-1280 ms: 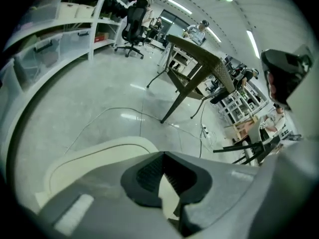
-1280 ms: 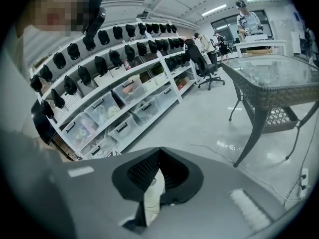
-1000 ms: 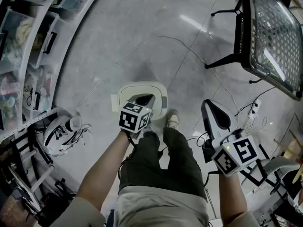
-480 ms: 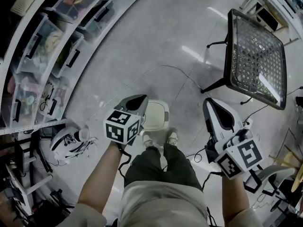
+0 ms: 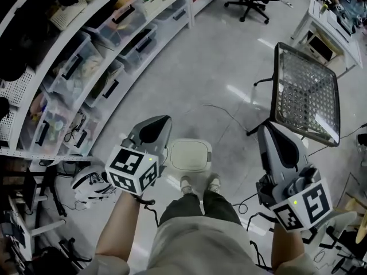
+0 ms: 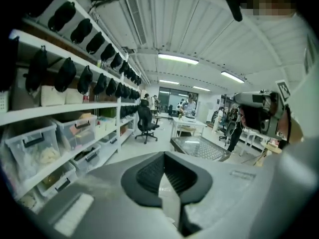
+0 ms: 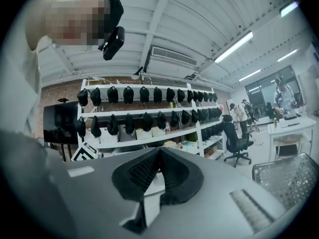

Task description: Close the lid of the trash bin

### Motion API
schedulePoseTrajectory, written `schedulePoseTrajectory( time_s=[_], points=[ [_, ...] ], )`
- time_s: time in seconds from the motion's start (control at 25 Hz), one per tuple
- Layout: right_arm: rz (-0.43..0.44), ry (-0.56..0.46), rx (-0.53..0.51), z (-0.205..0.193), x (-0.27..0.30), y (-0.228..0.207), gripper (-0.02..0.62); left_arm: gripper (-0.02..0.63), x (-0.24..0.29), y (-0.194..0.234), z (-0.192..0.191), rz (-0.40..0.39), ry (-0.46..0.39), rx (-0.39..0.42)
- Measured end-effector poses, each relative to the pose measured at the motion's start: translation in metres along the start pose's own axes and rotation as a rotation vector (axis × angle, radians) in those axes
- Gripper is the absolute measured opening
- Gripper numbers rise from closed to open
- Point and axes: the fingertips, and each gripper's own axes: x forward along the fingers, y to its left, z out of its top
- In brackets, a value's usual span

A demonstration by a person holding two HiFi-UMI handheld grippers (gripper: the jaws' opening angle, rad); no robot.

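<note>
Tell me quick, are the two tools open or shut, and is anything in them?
Left tool: shut, holding nothing.
Right tool: shut, holding nothing.

Trash bin lid (image 5: 188,154) smooth matt plastic; floor (image 5: 198,76) glossy; left claw pads (image 6: 149,172) ribbed, matt.
</note>
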Motion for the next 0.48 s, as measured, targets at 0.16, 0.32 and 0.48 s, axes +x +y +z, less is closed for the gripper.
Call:
schedulePoseTrajectory(
  time_s=[0.16,0.32,0.48],
  points=[
    [0.011,-0.074,-0.063,0.044,-0.013,0.019,0.003,0.002,-0.04,-0.005,0.053,0.03,-0.097,0.065],
    [0.029,-0.129,-0.105,0.076,-0.025,0.036,0.003,0.002,-0.077,-0.014,0.097,0.063,-0.178,0.125],
    [0.04,-0.179,-0.135,0.101,-0.034,0.047,0.003,0.002,-0.106,-0.02,0.132,0.09,-0.243,0.184]
  ],
)
